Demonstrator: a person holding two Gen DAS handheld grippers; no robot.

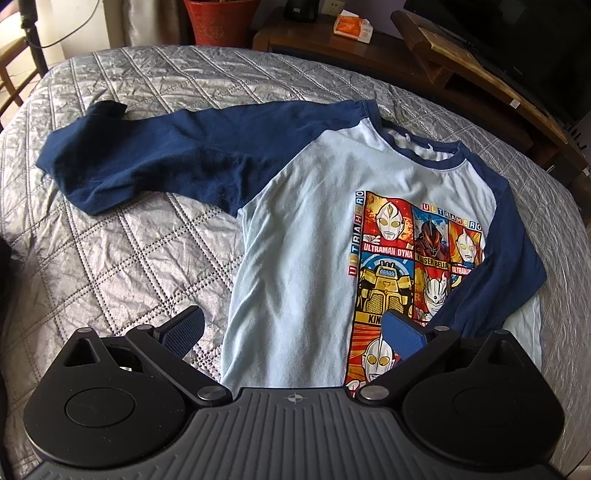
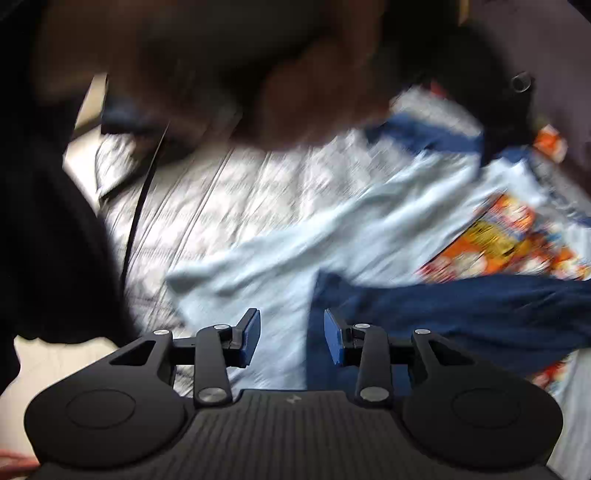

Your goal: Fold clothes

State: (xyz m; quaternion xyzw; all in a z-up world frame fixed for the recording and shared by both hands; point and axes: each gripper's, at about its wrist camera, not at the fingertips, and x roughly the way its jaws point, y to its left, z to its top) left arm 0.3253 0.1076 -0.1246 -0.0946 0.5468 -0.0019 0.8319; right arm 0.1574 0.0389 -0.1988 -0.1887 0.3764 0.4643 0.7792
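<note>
A light blue raglan shirt (image 1: 303, 229) with navy sleeves and a colourful Ultraman print (image 1: 413, 266) lies face up on a grey quilted bed (image 1: 110, 258). Its left navy sleeve (image 1: 147, 158) stretches out to the left; its right sleeve (image 1: 491, 288) is folded in over the body. My left gripper (image 1: 291, 328) is open above the shirt's lower body. My right gripper (image 2: 291, 336) is open and empty just above the folded navy sleeve (image 2: 461, 306) and the light blue body (image 2: 295, 236). The right wrist view is motion-blurred.
A red pot (image 1: 218, 22), a dark wooden cabinet (image 1: 424, 62) with an orange box (image 1: 352, 26), and a black TV (image 1: 517, 33) stand beyond the bed's far edge. A wooden chair (image 1: 11, 74) is at the far left. A dark shape (image 2: 48, 221) fills the right view's left side.
</note>
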